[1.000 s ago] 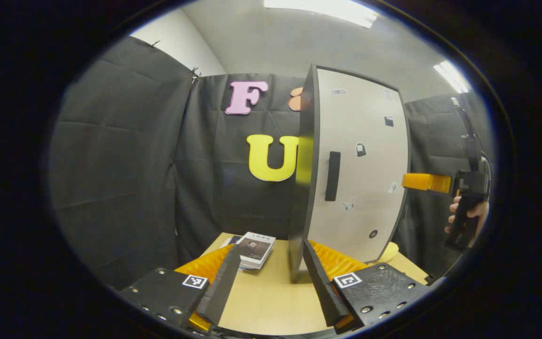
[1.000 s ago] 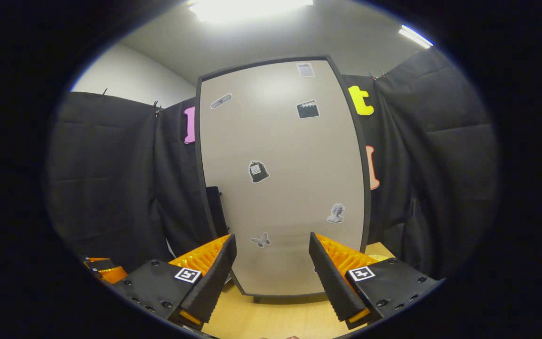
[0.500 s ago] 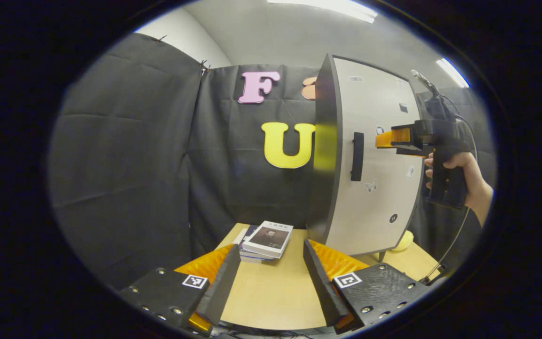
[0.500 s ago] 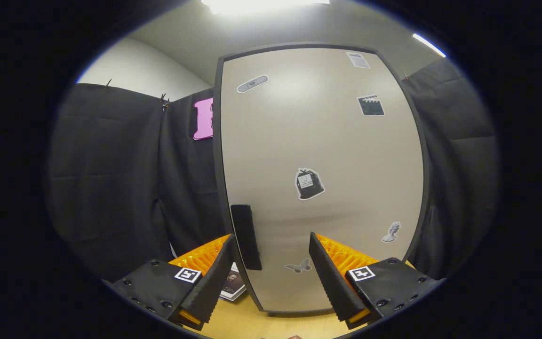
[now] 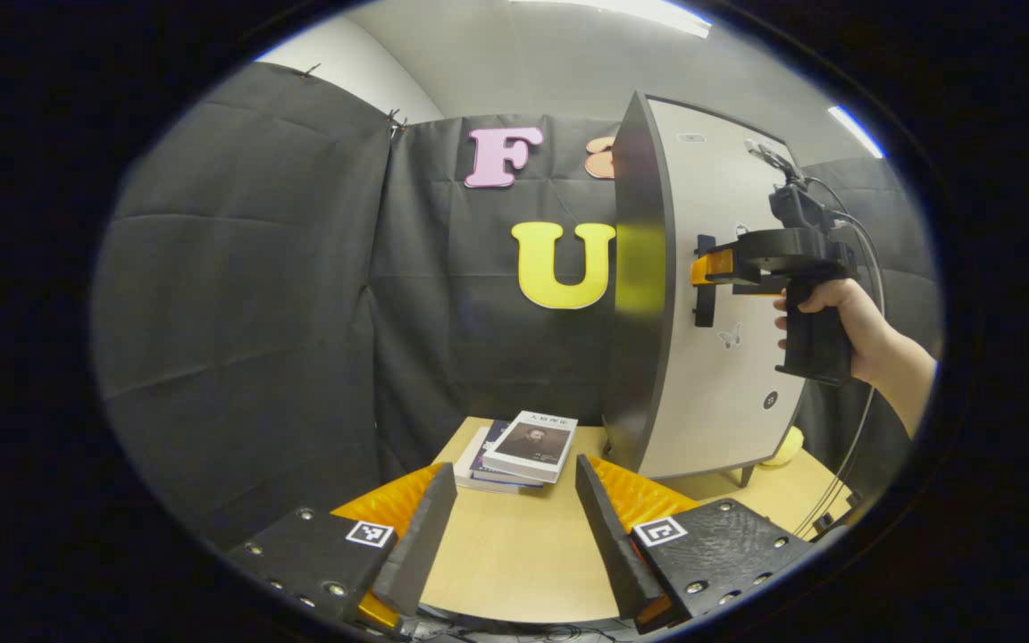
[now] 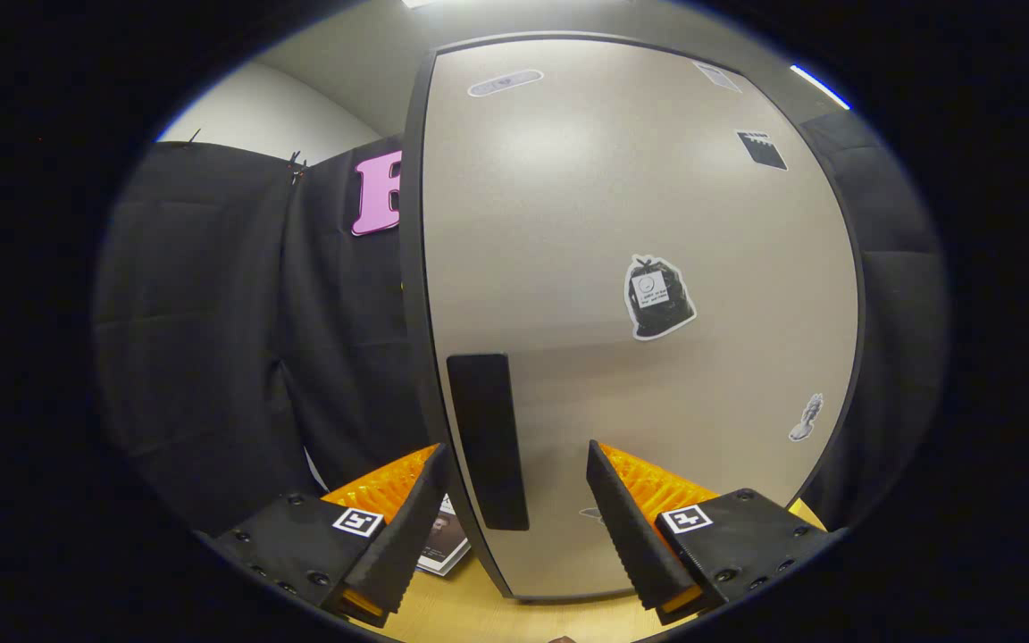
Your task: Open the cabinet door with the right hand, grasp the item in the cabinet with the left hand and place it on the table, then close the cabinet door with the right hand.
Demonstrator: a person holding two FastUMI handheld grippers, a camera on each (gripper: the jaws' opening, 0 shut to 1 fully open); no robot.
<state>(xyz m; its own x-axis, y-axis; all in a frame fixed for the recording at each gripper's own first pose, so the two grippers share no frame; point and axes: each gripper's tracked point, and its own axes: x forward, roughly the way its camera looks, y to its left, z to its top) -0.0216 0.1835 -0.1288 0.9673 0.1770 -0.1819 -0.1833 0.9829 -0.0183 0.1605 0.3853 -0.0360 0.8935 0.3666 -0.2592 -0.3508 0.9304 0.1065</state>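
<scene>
At the back right corner of the pale wooden table [image 5: 514, 572] stands the tall cabinet with dark sides and a beige door [image 6: 639, 295] dotted with small stickers. The door is shut flat against the cabinet, so the item to be fetched lies hidden behind it and cannot be told. The black vertical bar handle [image 6: 488, 439] runs along the door's left edge.

In the right gripper view, the right gripper [image 6: 512, 527] has its jaws spread wide, with the handle standing between the two fingers but not yet pinched. Seen from the left gripper view, the right gripper [image 5: 702, 268], carried by a hand [image 5: 836, 313], has its fingertips right at the handle [image 5: 704, 279].

The left gripper [image 5: 514, 536] hovers over the table's near edge, jaws wide and holding nothing. A small stack of books [image 5: 519, 451] lies toward the back of the table, just beside the cabinet's left side.

The step in hand looks like the first: opening the door. The next move likely calls for closing the right fingers firmly on the handle, then pulling outward along the door's swing.
</scene>
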